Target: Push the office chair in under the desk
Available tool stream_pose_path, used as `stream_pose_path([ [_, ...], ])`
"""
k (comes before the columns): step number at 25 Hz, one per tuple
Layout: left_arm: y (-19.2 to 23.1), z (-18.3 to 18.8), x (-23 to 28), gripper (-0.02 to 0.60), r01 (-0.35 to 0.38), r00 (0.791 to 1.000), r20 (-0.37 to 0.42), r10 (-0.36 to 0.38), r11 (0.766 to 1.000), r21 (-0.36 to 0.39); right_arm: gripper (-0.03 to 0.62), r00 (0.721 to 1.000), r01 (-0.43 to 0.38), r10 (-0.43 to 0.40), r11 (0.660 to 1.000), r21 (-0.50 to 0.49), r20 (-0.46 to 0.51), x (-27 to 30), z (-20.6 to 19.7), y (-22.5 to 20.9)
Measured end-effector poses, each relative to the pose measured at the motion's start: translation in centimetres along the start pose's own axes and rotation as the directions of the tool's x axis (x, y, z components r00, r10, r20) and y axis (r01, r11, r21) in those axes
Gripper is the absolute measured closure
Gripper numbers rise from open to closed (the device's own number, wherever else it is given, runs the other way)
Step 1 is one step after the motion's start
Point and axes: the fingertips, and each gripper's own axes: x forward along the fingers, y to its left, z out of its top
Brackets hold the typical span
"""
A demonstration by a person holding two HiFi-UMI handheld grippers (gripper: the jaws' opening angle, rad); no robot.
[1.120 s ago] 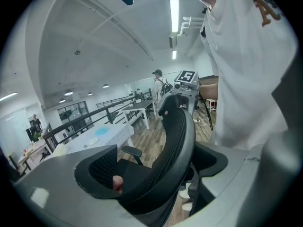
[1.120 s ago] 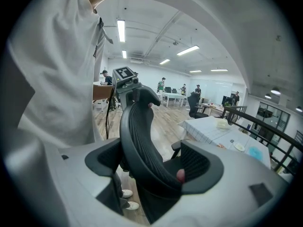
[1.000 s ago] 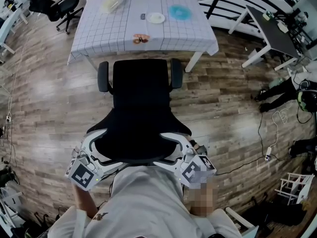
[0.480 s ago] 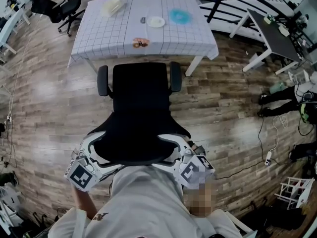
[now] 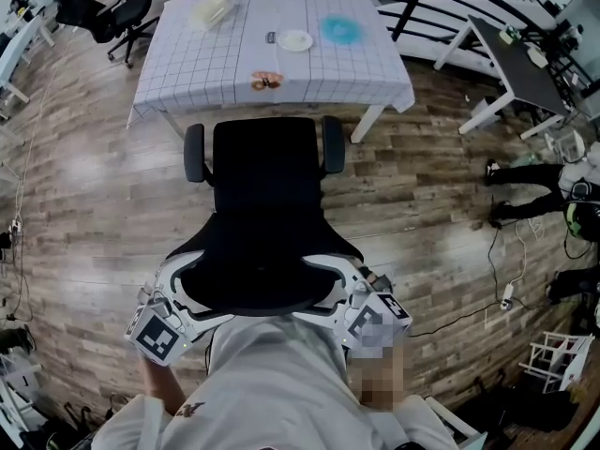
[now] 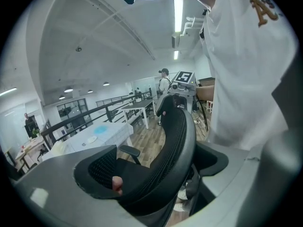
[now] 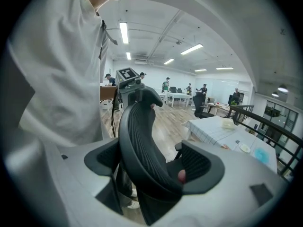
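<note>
I'm looking down over a white shirt (image 5: 281,382) at the black office chair (image 5: 267,204), which stands on the wooden floor (image 5: 84,204) facing the desk (image 5: 187,73). The desk is draped in a white checked cloth. The front of the seat sits right at the cloth's near hem, with both armrests just short of it, so the chair is not under the desk. My left gripper (image 5: 176,279) is at the left upper corner of the backrest (image 5: 262,270) and my right gripper (image 5: 345,277) is at the right upper corner. In the left gripper view, the left gripper (image 6: 151,174) has its jaws on either side of the curved mesh backrest (image 6: 177,141), clamped onto its rim. The right gripper view shows the same, with the right gripper (image 7: 151,167) pinching the ribbed backrest (image 7: 139,141) between its two pads. On the desk are a white plate (image 5: 294,37), a blue round item (image 5: 339,24), a pale packet (image 5: 212,7) near the far left corner, and a small thing I can't identify (image 5: 266,80) near the front edge. A second black chair (image 5: 122,12) stands well off to the far left, and a dark-topped table (image 5: 520,59) to the right.
</note>
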Motion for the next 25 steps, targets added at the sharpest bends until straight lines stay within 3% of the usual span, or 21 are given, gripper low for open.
stream_pose_path([
  [25, 2.6, -0.1, 1.8, 0.095, 0.028, 1.0, -0.016, -0.027, 0.999, 0.038, 0.194, 0.999, 0.005, -0.004, 1.0, 0.013, -0.052, 0.3, -1.2, -2.9],
])
